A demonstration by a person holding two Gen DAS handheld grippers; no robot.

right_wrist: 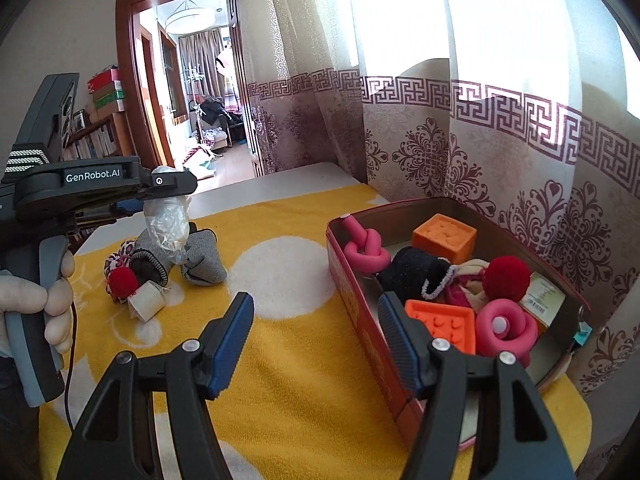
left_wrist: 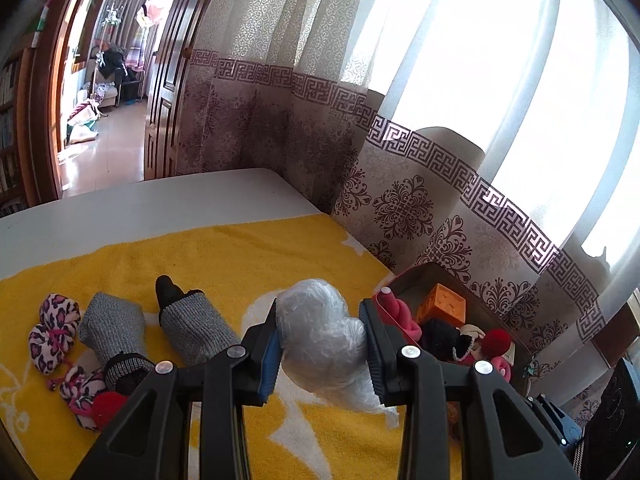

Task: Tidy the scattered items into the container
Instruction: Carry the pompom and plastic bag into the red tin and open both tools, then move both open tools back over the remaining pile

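My left gripper (left_wrist: 320, 344) is shut on a crumpled clear plastic bag (left_wrist: 320, 332) and holds it above the yellow towel; it also shows in the right wrist view (right_wrist: 166, 224). The red tin container (right_wrist: 352, 296) lies to the right and holds orange blocks (right_wrist: 444, 236), pink knotted rolls (right_wrist: 366, 256), a black sock and a red pompom (right_wrist: 506, 274). Grey knit socks (left_wrist: 192, 324), a leopard-print sock (left_wrist: 52, 332) and a red pompom (left_wrist: 106, 408) lie scattered on the left. My right gripper (right_wrist: 316, 340) is open and empty, over the container's near rim.
A yellow towel (left_wrist: 240, 252) covers a white table (left_wrist: 140, 204). Patterned curtains (left_wrist: 420, 208) hang right behind the container. A small white roll (right_wrist: 146, 306) lies by the socks. An open doorway is at the far left.
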